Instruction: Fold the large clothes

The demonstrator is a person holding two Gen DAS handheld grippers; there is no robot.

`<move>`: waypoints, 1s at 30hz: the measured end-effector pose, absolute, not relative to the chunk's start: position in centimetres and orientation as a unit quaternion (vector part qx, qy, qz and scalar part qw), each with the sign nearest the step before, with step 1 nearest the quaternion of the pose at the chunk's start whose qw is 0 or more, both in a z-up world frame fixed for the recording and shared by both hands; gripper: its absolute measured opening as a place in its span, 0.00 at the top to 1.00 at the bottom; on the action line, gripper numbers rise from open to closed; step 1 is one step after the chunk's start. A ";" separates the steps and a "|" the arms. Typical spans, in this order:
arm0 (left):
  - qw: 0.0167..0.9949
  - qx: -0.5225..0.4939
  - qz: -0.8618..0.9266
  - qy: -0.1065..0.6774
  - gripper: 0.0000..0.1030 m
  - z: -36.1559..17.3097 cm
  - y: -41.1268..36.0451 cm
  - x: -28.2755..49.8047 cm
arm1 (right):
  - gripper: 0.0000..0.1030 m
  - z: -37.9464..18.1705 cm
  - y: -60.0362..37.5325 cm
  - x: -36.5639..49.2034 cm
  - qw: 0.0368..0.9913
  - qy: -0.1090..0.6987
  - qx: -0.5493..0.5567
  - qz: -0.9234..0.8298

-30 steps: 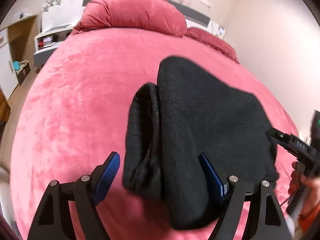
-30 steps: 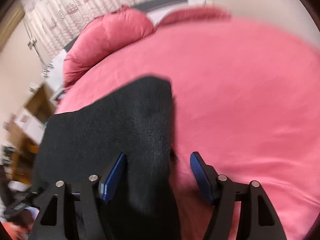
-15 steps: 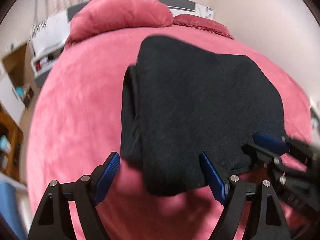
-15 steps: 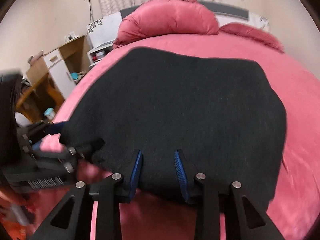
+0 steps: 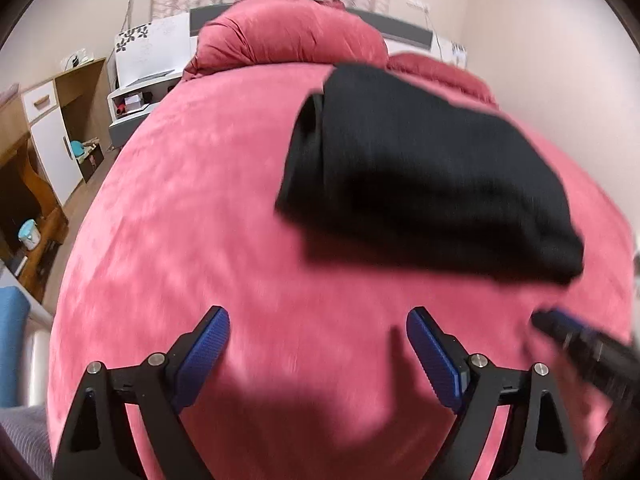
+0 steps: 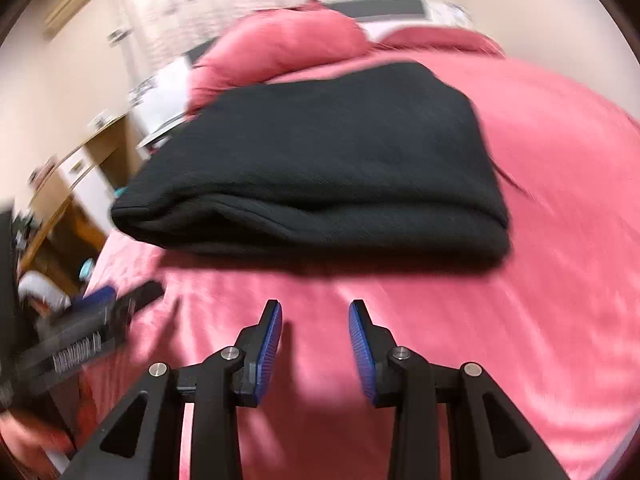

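A black garment (image 5: 424, 184) lies folded into a thick rectangle on the pink bed (image 5: 192, 208). In the right wrist view the same garment (image 6: 320, 168) shows its folded edge toward me. My left gripper (image 5: 318, 340) hangs over bare bedspread, short of the garment, its jaws opening wide with nothing between them. My right gripper (image 6: 315, 324) also sits back from the fold, its jaws standing narrowly apart and empty. Each gripper appears blurred at the edge of the other's view.
A rolled pink duvet (image 5: 288, 36) and a pillow (image 5: 440, 68) lie at the head of the bed. A wooden desk and white cabinet (image 5: 52, 128) stand left of the bed, with a white nightstand (image 5: 140, 80) beyond. A wall (image 5: 540, 20) borders the right side.
Both grippers have pulled back off the black garment, which now lies folded farther away on the bed. The right jaws narrowed early on, then stayed at that width.
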State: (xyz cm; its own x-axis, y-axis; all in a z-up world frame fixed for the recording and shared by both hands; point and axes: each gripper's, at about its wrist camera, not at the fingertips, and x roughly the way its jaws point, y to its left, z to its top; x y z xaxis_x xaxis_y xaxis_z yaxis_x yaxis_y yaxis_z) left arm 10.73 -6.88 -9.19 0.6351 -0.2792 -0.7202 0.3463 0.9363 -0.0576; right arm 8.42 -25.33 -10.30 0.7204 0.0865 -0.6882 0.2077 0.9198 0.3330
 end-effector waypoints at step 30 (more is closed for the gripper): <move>0.918 0.099 -0.127 0.363 0.00 -9.2 -6.9 5.6 | 0.41 -10.9 -23.5 3.1 0.896 0.399 0.168 -0.099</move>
